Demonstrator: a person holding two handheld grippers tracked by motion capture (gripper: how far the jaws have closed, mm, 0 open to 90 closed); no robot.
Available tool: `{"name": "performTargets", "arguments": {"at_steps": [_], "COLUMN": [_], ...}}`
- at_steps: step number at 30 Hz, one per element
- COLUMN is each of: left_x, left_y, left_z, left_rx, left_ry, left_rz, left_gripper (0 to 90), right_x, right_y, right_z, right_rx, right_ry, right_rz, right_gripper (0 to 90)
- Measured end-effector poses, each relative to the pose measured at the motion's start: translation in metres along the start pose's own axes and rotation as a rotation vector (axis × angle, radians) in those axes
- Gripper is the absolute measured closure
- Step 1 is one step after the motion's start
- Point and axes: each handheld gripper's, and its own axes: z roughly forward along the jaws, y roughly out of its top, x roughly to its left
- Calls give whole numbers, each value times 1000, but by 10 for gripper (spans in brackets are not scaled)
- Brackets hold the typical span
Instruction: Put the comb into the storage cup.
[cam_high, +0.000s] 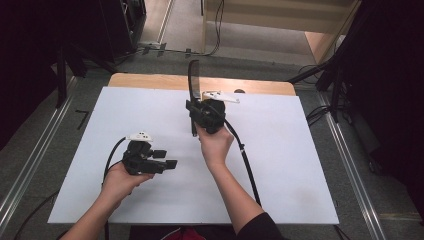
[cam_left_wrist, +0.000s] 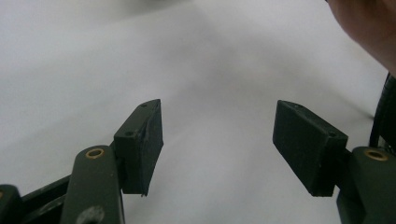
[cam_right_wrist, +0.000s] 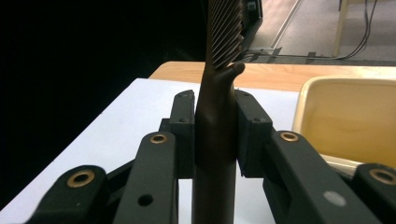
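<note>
The left gripper (cam_high: 170, 164) rests low with its jaws wide apart; the right gripper (cam_high: 193, 131) is raised mid-table, jaws clamped together, forearm angling in from below

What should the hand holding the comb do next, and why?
Probably carry the comb toward the cream tub. The right gripper is clamped on its handle, holding it upright above the table; the left gripper is open, idle.
</note>
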Motion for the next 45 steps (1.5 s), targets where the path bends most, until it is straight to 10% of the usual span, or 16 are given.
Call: {"name": "performTargets", "arguments": {"at_steps": [18,45], "left_x": [4,9], "left_y": [-16,-26], "left_z": [-6,-16], "left_rx": [53,41], "left_ry": [27,18], "left_rz": [60,42], "left_gripper": [342,342], "right_x": [-15,-43], "right_y": [8,41], "right_z": [-8,-17], "right_rx": [-17,-85], "right_ry": [-40,-120], "right_rz": [5,2], "right_gripper": [700,700]}}
